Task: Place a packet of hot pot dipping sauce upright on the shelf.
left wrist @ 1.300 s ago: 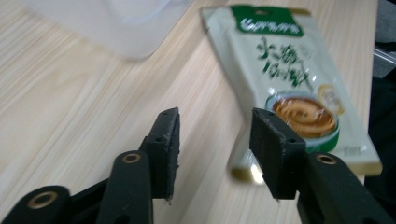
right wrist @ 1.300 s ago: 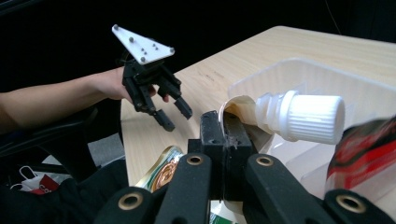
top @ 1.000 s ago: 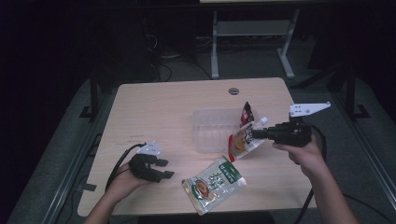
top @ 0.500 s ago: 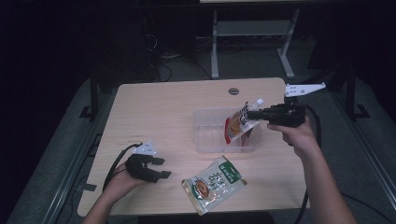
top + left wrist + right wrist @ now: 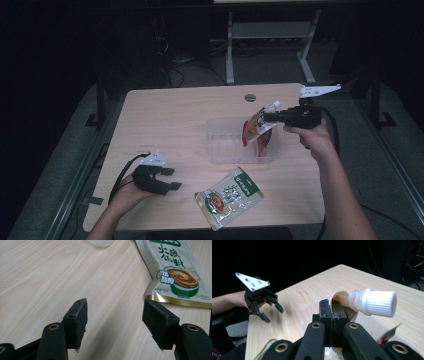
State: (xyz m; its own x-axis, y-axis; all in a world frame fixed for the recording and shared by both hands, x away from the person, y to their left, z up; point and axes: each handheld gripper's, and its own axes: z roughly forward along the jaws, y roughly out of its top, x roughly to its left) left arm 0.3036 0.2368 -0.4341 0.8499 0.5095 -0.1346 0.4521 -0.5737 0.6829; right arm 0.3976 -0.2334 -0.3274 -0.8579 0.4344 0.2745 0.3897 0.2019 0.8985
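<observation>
My right gripper (image 5: 270, 117) is shut on the top of a spouted pouch (image 5: 254, 127), just beside its white cap (image 5: 379, 302). The pouch hangs over the right part of a clear plastic container (image 5: 225, 150). In the right gripper view the jaws (image 5: 332, 310) pinch the pouch's top edge. A green sauce pouch (image 5: 230, 197) lies flat near the front edge of the table. My left gripper (image 5: 161, 179) rests on the table to its left. Its jaws have just been opening and now stand open (image 5: 115, 315) with nothing between them. They point toward the green pouch (image 5: 175, 272).
A red packet (image 5: 264, 149) sits in the right end of the container. The wooden table (image 5: 165, 120) has a round cable hole (image 5: 250, 97) at the back. A metal stand (image 5: 270, 35) is on the floor behind. The left gripper (image 5: 262, 305) appears in the right gripper view.
The right gripper has carried the spouted pouch from in front of the container back and up, over its right part. The left hand has stayed put, its jaws a little wider.
</observation>
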